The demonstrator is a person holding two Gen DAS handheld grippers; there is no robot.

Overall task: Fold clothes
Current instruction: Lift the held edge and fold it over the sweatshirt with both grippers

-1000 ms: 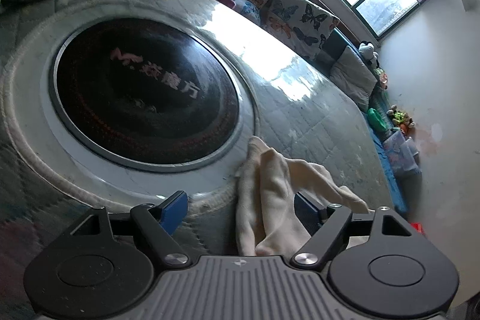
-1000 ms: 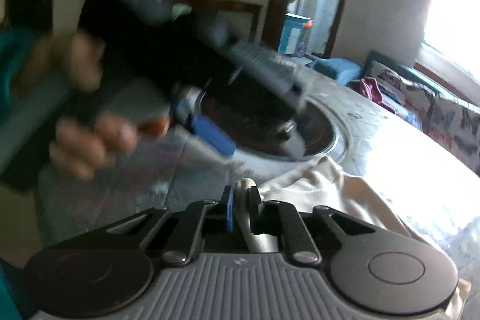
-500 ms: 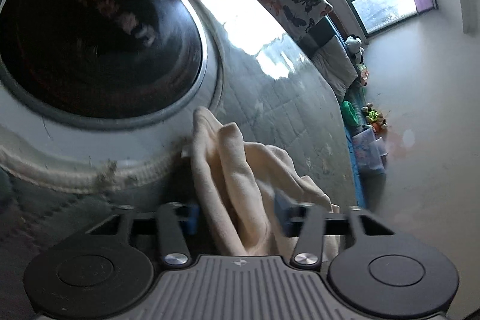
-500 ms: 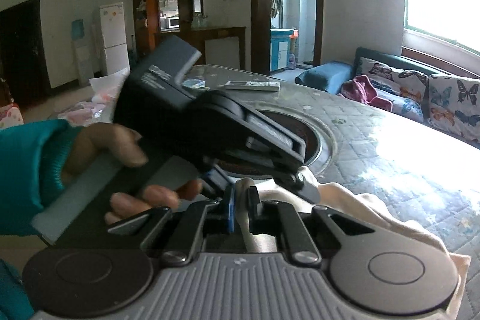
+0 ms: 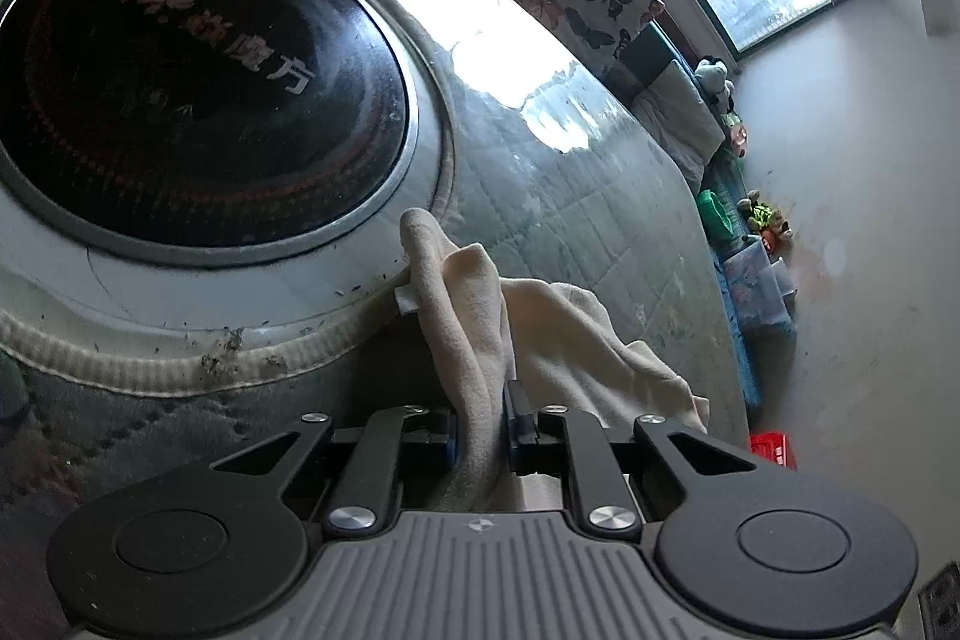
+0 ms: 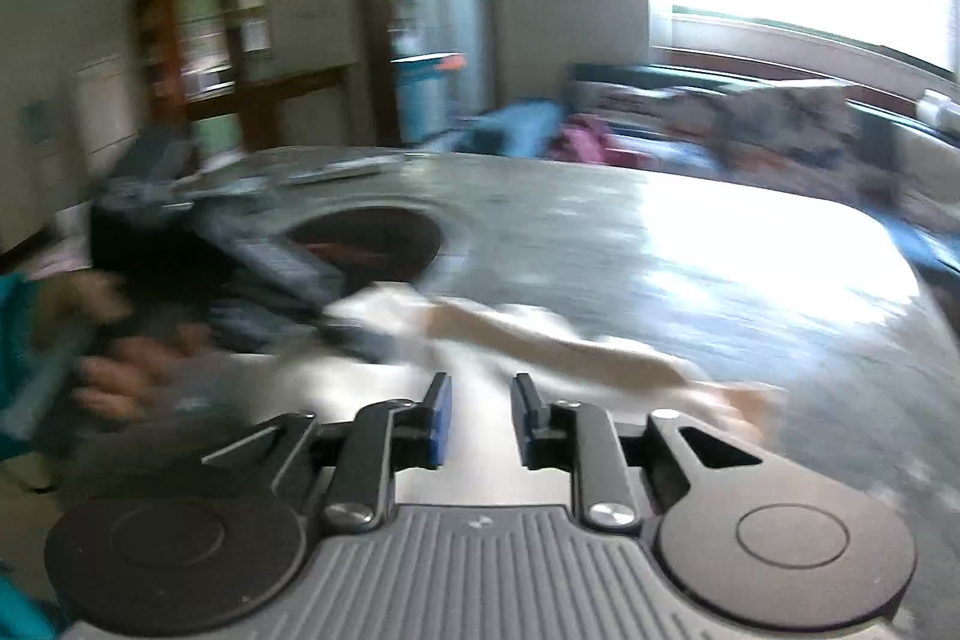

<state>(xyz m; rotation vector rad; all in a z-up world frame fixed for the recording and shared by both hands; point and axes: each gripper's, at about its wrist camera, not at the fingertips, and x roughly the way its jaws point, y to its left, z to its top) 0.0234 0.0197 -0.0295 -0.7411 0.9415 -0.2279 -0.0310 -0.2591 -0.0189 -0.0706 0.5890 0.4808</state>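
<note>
Now cream garment (image 5: 480, 316) between closing left tool (image 5: 480, 430) pads (right tool (image 6: 478, 421) opening, empty).

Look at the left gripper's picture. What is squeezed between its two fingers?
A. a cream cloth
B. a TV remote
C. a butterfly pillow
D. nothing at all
A: in the left wrist view the cream cloth runs up from between the fingers of the left gripper, which are closing on a fold of it beside the round black cooktop.
</note>
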